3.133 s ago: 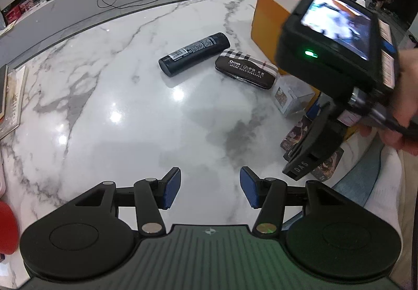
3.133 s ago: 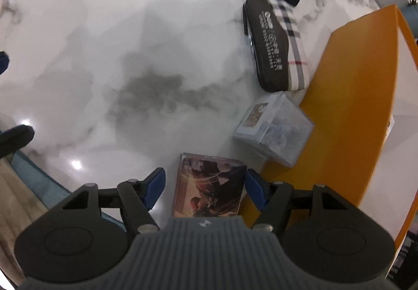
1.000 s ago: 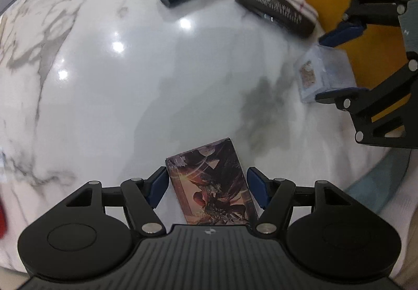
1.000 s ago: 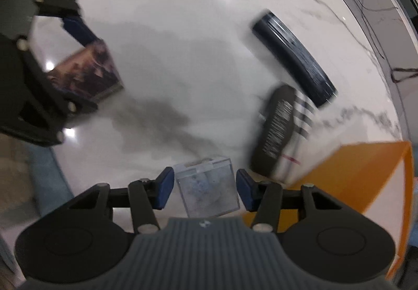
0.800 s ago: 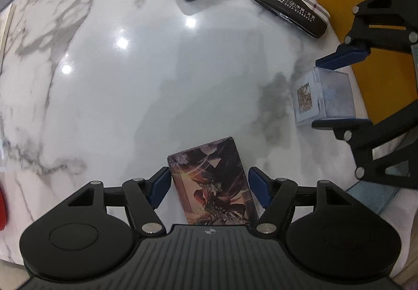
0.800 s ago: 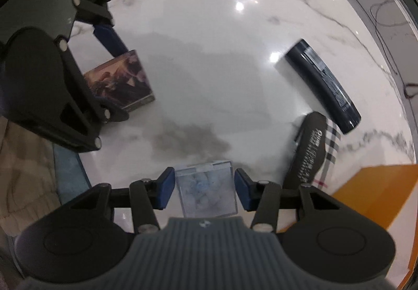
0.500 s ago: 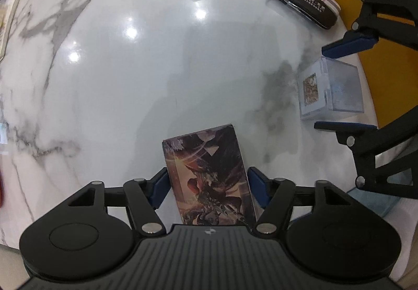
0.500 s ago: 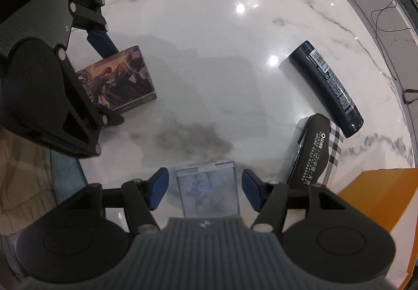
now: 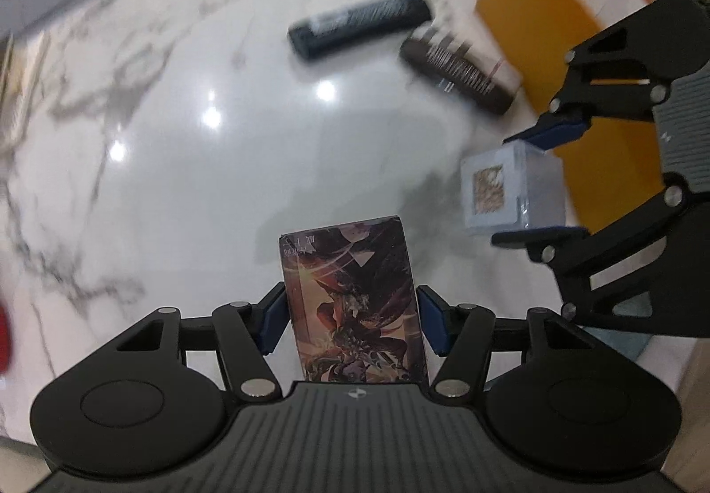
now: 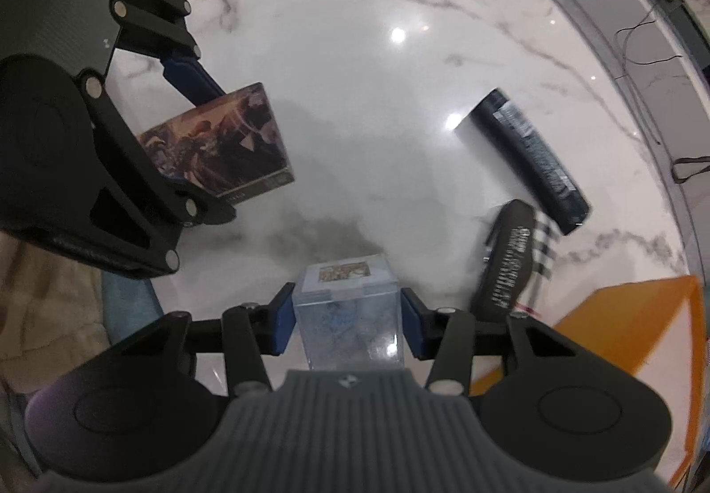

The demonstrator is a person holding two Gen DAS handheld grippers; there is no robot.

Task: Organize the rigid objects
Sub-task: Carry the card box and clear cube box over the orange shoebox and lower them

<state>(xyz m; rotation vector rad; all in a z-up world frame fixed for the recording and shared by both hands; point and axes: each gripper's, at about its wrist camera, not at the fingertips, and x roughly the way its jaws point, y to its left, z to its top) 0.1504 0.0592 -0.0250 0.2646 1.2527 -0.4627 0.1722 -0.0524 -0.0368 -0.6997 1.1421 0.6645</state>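
**Gripping two boxes at once, orange bin next**

Holding one item per gripper. Left gripper (image 9: 350, 326) is pinching the picture card box (image 9: 350, 302) by its sides; box looks lifted off the marble desk (image 9: 177, 147), w/ the front tipped up. Right gripper (image 10: 346, 322) is pinching the clear plastic box (image 10: 348, 311), low over the desk. Black bottle (image 10: 530, 158) and plaid case (image 10: 510, 262) are lying on the desk, touching or nearly so, near the orange bin (image 9: 559, 49). Step in hand: prob. pick-up done, carry starting. Next move calls for swinging both boxes over the bin rim w/o the grippers colliding.
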